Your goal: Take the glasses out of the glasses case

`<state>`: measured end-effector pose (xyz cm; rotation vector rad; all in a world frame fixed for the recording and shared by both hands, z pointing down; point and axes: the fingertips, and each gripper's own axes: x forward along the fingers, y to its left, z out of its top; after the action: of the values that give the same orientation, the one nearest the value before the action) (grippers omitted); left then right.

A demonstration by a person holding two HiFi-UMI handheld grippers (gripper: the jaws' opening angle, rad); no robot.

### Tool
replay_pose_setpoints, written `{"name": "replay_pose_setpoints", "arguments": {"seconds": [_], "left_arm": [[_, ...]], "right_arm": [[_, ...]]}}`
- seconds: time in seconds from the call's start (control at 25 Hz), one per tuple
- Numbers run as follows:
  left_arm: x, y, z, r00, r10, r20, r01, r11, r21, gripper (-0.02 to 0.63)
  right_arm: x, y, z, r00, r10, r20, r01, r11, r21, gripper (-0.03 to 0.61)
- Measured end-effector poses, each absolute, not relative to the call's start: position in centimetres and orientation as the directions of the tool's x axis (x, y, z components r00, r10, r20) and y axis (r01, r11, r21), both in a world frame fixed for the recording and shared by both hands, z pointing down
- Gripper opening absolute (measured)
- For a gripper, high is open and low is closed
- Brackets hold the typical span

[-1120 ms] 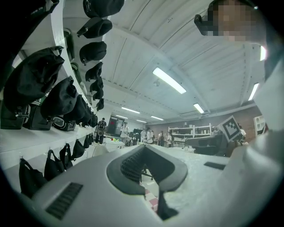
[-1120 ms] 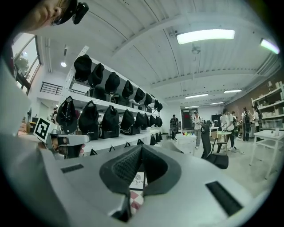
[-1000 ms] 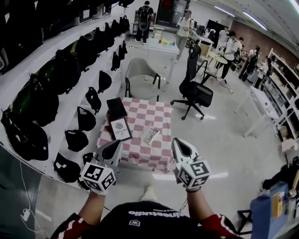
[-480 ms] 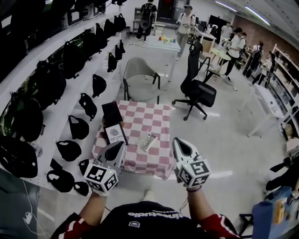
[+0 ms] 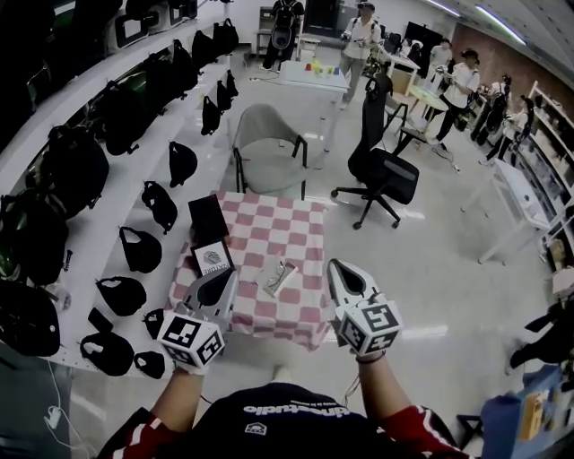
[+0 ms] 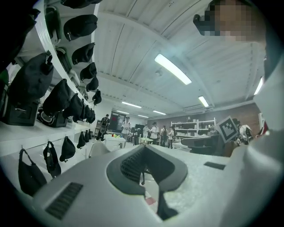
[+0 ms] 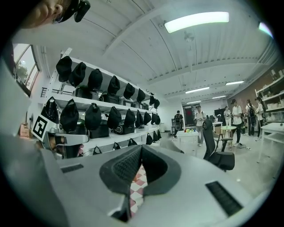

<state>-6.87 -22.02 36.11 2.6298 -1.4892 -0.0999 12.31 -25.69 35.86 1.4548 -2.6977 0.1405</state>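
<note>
A small table with a pink-and-white checked cloth (image 5: 305, 224) stands ahead of me. On it lies a silvery-grey glasses case (image 5: 279, 277), near the front middle. Whether glasses are inside cannot be seen. My left gripper (image 5: 220, 285) hovers over the table's front left corner, shut with nothing in it. My right gripper (image 5: 343, 272) is level with the table's front right edge, also shut and empty. In the left gripper view the left gripper (image 6: 143, 148) has its jaws meeting at the tips. The right gripper (image 7: 141, 147) looks the same in the right gripper view, with checked cloth (image 7: 135, 190) showing below.
A black box (image 5: 207, 220) and a white-lidded box (image 5: 213, 260) sit on the table's left side. A grey chair (image 5: 265, 134) stands behind the table, a black office chair (image 5: 384, 170) to the right. Shelves of black bags (image 5: 117, 116) line the left wall. People (image 5: 359, 27) stand far back.
The table has come closer as the person walks toward it. Both grippers have advanced with the person, still shut and side by side.
</note>
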Motion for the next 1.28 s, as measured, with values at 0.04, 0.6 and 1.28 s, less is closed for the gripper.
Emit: {"name": "replay_pose_setpoints", "arguments": {"seconds": [0.04, 0.6, 1.28], "left_arm": [[-6.8, -22.3, 36.1, 0.511, -0.859, -0.001, -0.851, -0.507, 0.136, 0.006], [-6.3, -23.9, 36.4, 0.502, -0.865, -0.003, -0.857, -0.498, 0.13, 0.006], [-7.1, -23.9, 39.7, 0.453, -0.89, 0.055, -0.883, -0.44, 0.161, 0.006]], "right_arm": [[12.4, -26.0, 35.9, -0.551, -0.828, 0.107, -0.835, 0.549, -0.047, -0.002], [12.5, -28.8, 36.5, -0.574, -0.81, 0.12, -0.815, 0.58, 0.015, 0.062], [10.4, -30.9, 44.7, -0.626, -0.71, 0.323, -0.718, 0.686, 0.117, 0.069]]}}
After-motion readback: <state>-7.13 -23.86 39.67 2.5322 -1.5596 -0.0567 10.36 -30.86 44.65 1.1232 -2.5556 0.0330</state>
